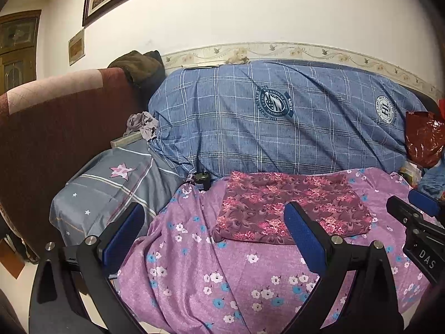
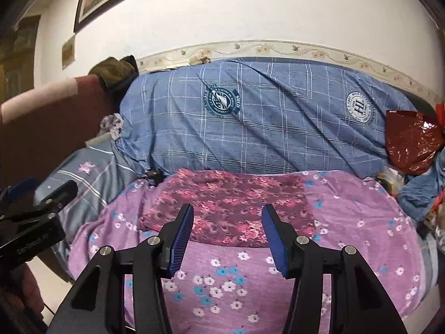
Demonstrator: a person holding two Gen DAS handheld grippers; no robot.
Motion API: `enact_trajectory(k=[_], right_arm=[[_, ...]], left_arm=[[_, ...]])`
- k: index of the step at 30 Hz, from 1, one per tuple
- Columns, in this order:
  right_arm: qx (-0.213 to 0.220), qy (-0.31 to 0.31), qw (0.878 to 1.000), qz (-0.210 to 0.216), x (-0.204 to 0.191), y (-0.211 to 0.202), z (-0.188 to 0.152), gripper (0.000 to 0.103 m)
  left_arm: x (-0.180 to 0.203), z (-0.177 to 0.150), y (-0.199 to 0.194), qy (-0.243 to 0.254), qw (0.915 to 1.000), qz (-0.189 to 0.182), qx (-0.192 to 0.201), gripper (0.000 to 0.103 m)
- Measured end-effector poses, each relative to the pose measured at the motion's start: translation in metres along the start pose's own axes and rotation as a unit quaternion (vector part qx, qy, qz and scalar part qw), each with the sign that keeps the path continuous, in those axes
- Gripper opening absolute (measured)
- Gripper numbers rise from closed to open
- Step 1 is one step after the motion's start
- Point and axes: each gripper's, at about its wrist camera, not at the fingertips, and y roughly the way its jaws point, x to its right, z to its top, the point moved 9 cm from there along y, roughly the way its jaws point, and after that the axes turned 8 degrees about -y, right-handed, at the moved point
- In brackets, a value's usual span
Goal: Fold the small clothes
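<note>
**poster1:** Left wrist view, biggest stuff first: the blue plaid quilt (image 1: pixel 278 122) heaped across the back from 10 to 2 o'clock, then the purple flowered sheet (image 1: pixel 222 278) filling the bottom from 4 to 8. On the sheet, about dead centre, lies the maroon floral cloth (image 1: pixel 289 208), already a flat rectangle and looking folded at least once. A grey star pillow (image 1: pixel 111 183) sits at 9 o'clock and a red shiny bag (image 1: pixel 422 142) at 3.

**poster2:** And the claws?

**poster1:** Both are off the fabric. The left gripper (image 1: pixel 214 239) has its blue pads spread wide with nothing between them, hovering over the cloth's near edge. The right gripper (image 2: pixel 226 236) is about half spread, also empty, pads framing the near edge of the same cloth in its own view. You can see it poking in at 3 o'clock in the left view too.

**poster2:** So which step?

**poster1:** My guess is it's between folds, lining up for another one, or the piece is finished and about to be moved. I can't say which.

**poster2:** What would the next move take?

**poster1:** If it's another fold, dip down and pinch the near edge or corners, catching all the layers but not the sheet underneath. Thin floppy fabric, so grabbing the sheet by accident is the annoying risk.
</note>
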Motion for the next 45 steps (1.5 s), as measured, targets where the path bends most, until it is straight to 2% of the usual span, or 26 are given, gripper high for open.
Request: enact_trajectory(k=[6,22,25,29,35,39,42,45], right_arm=[[0.007,-0.017,0.999,-0.028,0.001,-0.011,0.005,0.053],[0.011,-0.019,0.999,-0.047,0.009,-0.018,0.012,0.053],[0.009,-0.021,0.999,-0.046,0.01,-0.014,0.011,0.053],[-0.002,-0.024,0.999,-0.047,0.012,-0.001,0.005,0.055],[-0.058,-0.012,0.997,-0.047,0.033,0.055,-0.031,0.058],[-0.11,0.015,0.993,-0.037,0.052,0.118,-0.058,0.055],[-0.152,0.049,0.987,-0.022,0.07,0.166,-0.067,0.03],[-0.161,0.083,0.983,-0.031,0.089,0.198,-0.067,0.031]], left_arm=[[0.005,-0.002,-0.002,0.006,1.0,-0.001,-0.002,0.101],[0.012,-0.007,0.004,0.012,0.9998,0.001,-0.013,0.101],[0.013,-0.01,0.011,0.012,0.9997,0.001,-0.02,0.101],[0.009,-0.028,0.039,0.001,0.9989,0.0,-0.048,0.101],[-0.015,-0.08,0.099,-0.008,0.9904,0.045,-0.13,0.101],[-0.018,-0.09,0.143,-0.048,0.9806,0.033,-0.187,0.101],[-0.018,-0.078,0.178,-0.051,0.9785,0.041,-0.196,0.101],[-0.013,-0.073,0.211,-0.026,0.9794,0.05,-0.194,0.101]])
